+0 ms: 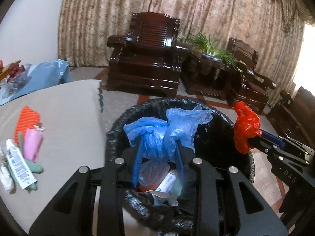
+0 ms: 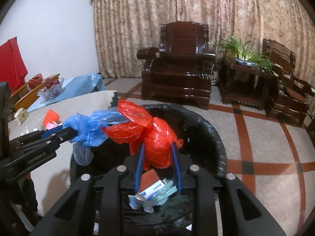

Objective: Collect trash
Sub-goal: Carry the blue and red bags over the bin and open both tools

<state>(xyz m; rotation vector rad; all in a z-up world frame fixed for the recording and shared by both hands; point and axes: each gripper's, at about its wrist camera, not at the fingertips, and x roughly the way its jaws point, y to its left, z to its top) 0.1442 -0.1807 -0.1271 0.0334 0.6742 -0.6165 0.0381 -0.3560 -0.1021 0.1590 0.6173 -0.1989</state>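
Left gripper [image 1: 158, 157] pinches a crumpled blue plastic bag [image 1: 167, 129], right gripper [image 2: 157, 157] a knotted red plastic bag [image 2: 155, 141]; both hang directly above the black-lined round bin [image 2: 212, 137], inside its rim.

I'm getting soft indoor daylight in both wrist views. In the left view it comes from a window [image 1: 309, 45] blown out white at the right edge. The chair [image 1: 145, 59] shows glossy highlights. Fisheye bends the curtain [image 2: 177, 9] and blacks out the corners. Everything looks slightly smeared; the bin liner [image 2: 212, 137] glints, and its inside stays dim.
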